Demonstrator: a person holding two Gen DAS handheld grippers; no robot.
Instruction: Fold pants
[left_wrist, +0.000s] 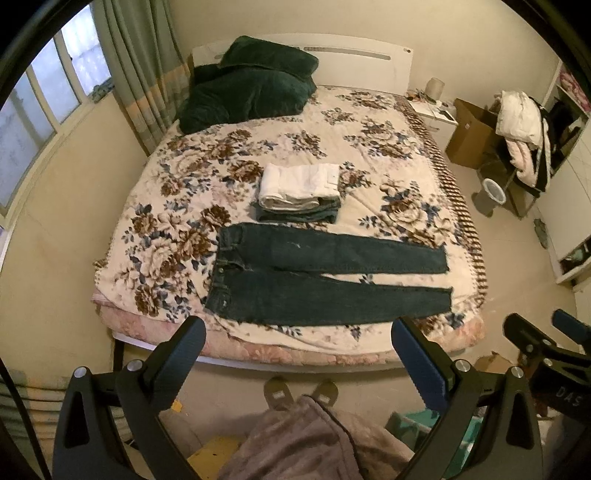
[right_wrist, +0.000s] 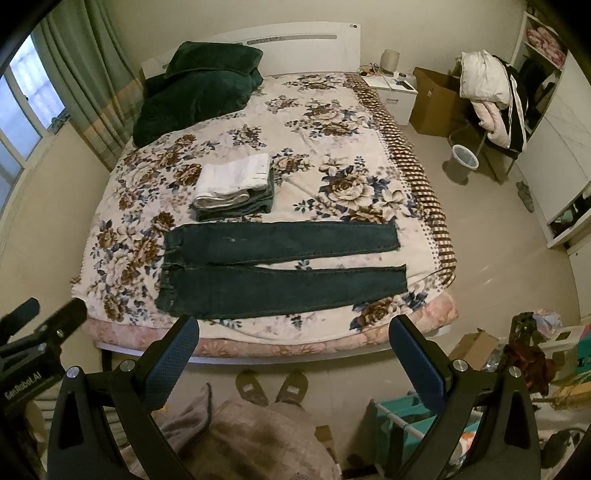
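Jeans (left_wrist: 317, 273) flat on bed (left_wrist: 332, 122), beyond both tools (left (left_wrist: 295, 354), right (right_wrist: 291, 350)), fingers spread, empty.

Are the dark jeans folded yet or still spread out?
Spread out: the dark jeans lie flat on the bed, both legs full length, side by side.

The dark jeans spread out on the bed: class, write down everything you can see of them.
The dark jeans are dark blue-green denim, unfolded, lying flat across the near part of the floral bedspread. Waistband to the left, with a button visible; both legs run right, slightly parted, their hems near the bed's right edge. A small pale mark shows on the far leg. Neither gripper touches them. Just behind lies a folded stack, white piece on top; whether they touch is unclear.
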